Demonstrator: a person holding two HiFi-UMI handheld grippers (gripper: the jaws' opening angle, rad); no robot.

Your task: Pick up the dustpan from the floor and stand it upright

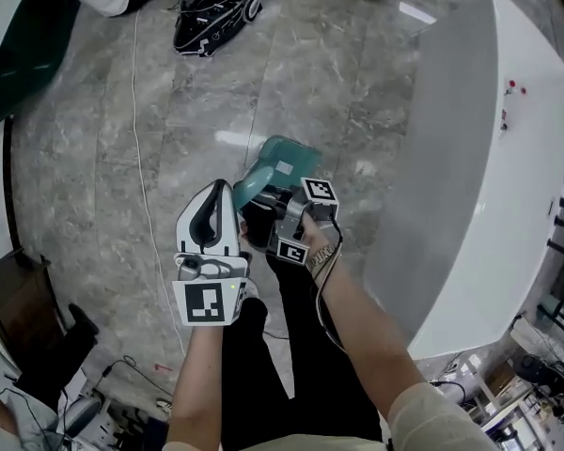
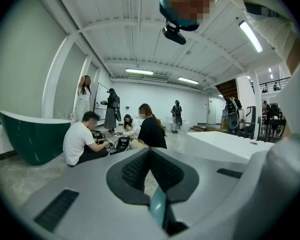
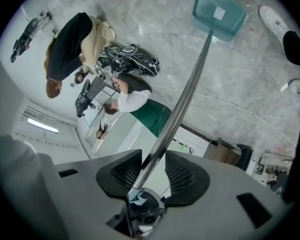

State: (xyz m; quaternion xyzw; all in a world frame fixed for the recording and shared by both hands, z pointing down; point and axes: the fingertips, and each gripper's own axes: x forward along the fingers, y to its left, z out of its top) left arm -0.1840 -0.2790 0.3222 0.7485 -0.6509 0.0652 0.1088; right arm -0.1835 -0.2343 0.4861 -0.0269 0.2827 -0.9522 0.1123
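The dustpan [image 1: 280, 165] appears to stand pan-down on the floor [image 1: 94, 139], with the right gripper [image 1: 259, 218] just behind it. This looks like the release: the jaws sit slightly apart around the metal handle [image 3: 187, 91], not pressing. Next they must draw back without nudging it. Only the right gripper view shows that gap; the head view hides the handle. The left gripper [image 1: 217, 199], beside the dustpan, has its jaws closed on nothing.

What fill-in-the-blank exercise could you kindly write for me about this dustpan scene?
The dustpan's metal ____ runs between the right gripper's jaws.
Its teal pan shows against the grey marble ____.
In the left gripper view, the person in a white T-shirt is ____, not standing.
Missing: handle; floor; sitting.
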